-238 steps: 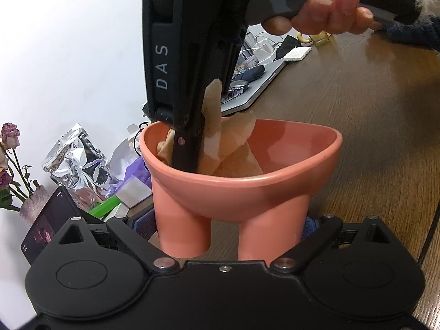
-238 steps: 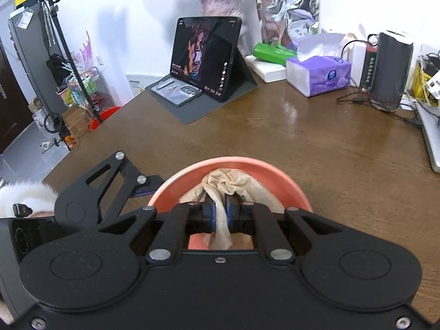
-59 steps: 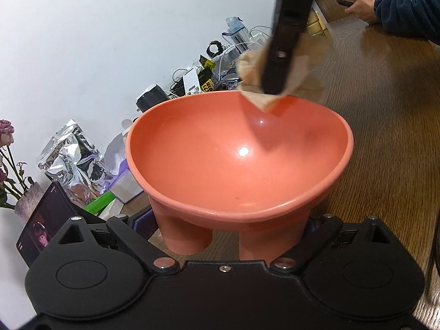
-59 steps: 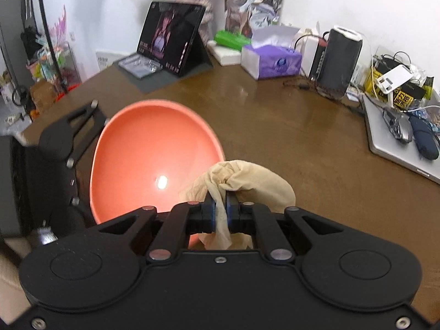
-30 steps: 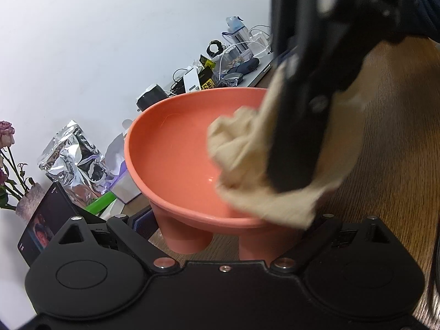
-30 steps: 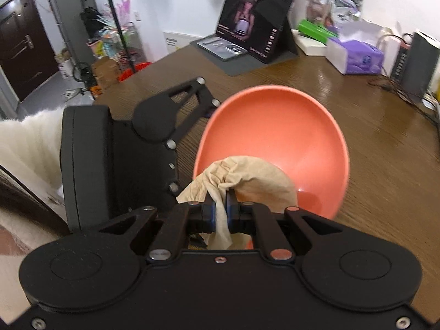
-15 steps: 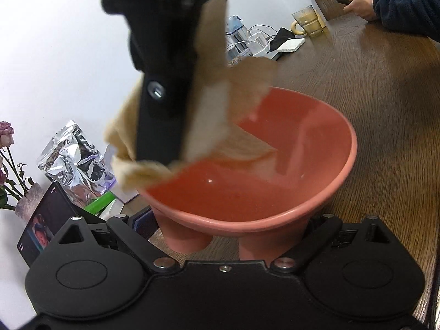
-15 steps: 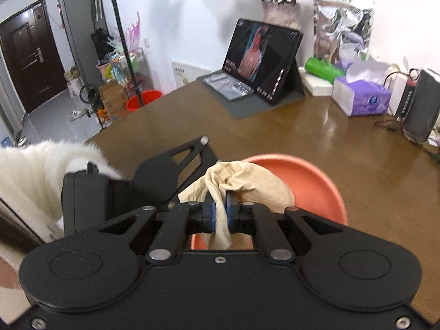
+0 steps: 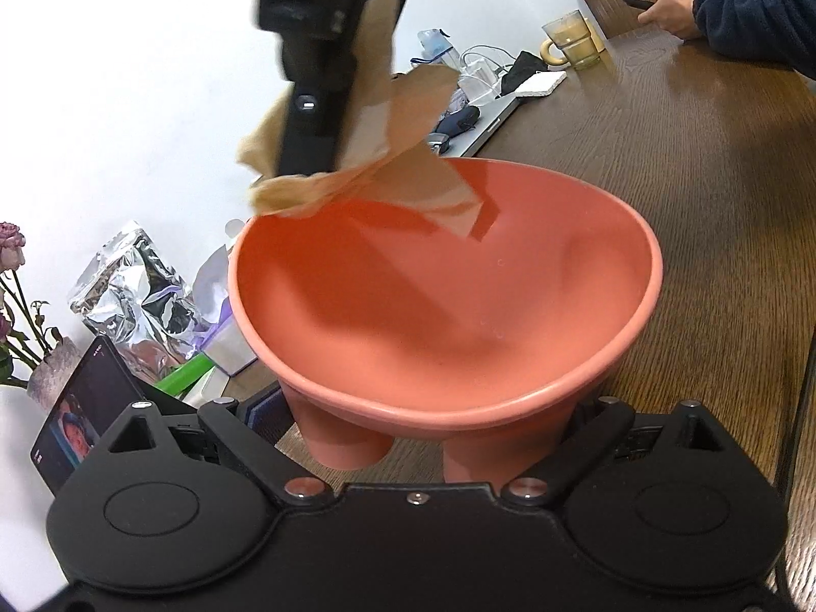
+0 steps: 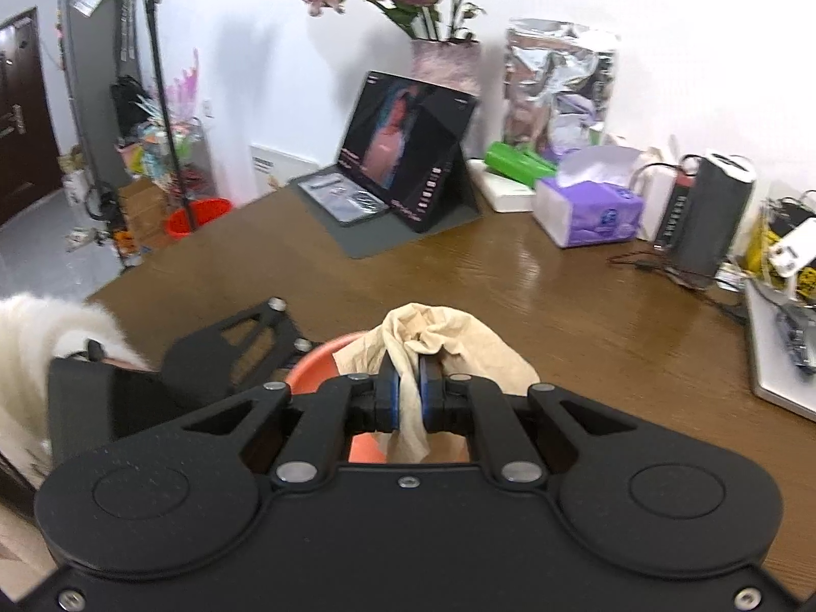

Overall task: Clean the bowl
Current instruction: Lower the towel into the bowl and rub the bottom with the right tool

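The left tool sits right behind the two stubby legs of the salmon-pink footed plastic bowl, with one leg between its arms and blue pads showing just beside that leg; whether the pads actually press on it is hidden by the bowl, so I cannot tell if this tool is pinching or merely bracketing it; the bowl stands directly ahead of it, tilted so its mouth faces the camera, above the brown wood-grain tabletop.

Further right in the same view, the right tool hangs above the far-left rim of the bowl, carrying the crumpled beige wiping cloth; the cloth's lower edge appears just over the rim, apart from the inner wall, throwing a shadow across it.

In the right wrist view, the right tool has its blue pads pressed together on a fold of the cloth, which bunches out ahead of the fingertips; only a sliver of the bowl shows just below and ahead of it.

As a judgement: the bowl's inside looks smooth and largely free of residue, apart from a few faint specks, so the wiping seems mostly done; what may remain is a last pass, then setting bowl and cloth down.
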Motion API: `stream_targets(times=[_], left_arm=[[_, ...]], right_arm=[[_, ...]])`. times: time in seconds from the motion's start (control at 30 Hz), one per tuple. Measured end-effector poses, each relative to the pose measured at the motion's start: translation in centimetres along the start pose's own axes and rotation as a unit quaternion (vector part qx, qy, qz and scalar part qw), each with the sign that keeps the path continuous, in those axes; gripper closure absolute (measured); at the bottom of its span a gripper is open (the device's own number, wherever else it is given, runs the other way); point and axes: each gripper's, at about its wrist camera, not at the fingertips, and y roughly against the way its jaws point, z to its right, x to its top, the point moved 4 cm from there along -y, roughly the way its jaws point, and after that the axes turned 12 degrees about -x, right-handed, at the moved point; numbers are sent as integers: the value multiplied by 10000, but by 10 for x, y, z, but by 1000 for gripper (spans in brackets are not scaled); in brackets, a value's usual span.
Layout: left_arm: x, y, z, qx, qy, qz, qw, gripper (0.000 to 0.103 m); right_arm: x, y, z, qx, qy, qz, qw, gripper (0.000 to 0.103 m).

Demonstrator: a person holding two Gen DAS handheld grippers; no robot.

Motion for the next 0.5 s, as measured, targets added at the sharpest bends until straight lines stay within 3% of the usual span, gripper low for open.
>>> stream_targets(times=[0.23, 0.5], left_arm=[[1, 0, -1, 3, -7, -2, 10000, 8], [0, -1, -3, 5, -8, -1, 10000, 8]], right_arm=[[-13, -9, -8, -490, 606, -483, 9958, 95], [-32, -20, -24, -570, 1279, -1150, 9834, 95]])
